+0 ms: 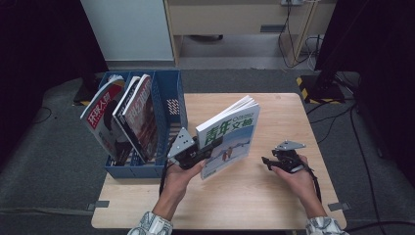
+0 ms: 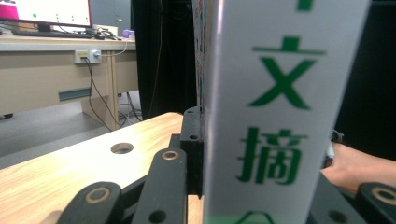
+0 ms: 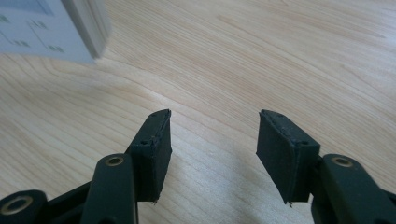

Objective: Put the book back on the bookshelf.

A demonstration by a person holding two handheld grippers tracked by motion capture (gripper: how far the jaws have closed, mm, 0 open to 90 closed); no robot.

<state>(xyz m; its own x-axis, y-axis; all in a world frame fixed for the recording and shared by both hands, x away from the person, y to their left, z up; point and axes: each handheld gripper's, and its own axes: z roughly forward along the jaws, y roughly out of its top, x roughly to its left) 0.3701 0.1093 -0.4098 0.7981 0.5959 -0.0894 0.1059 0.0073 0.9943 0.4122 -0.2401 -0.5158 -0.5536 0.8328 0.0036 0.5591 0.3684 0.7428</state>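
Note:
A thick magazine (image 1: 229, 136) with a white cover and green characters stands tilted above the middle of the wooden table (image 1: 274, 196). My left gripper (image 1: 209, 147) is shut on its lower left edge. In the left gripper view its white spine (image 2: 275, 116) with green print stands upright close to the camera, and one black finger (image 2: 192, 140) presses against its side while the other is hidden behind it. My right gripper (image 1: 266, 161) rests low at the right of the table, apart from the magazine. Its jaws (image 3: 214, 116) are open over bare wood, with the magazine's corner (image 3: 46, 28) farther off.
A blue file rack (image 1: 171, 98) stands at the table's left edge with several magazines (image 1: 139, 115) leaning in its slots. Cables run across the floor at the back right. The table has a round hole (image 2: 122, 148) in it. A desk with a monitor (image 2: 46, 11) stands beyond.

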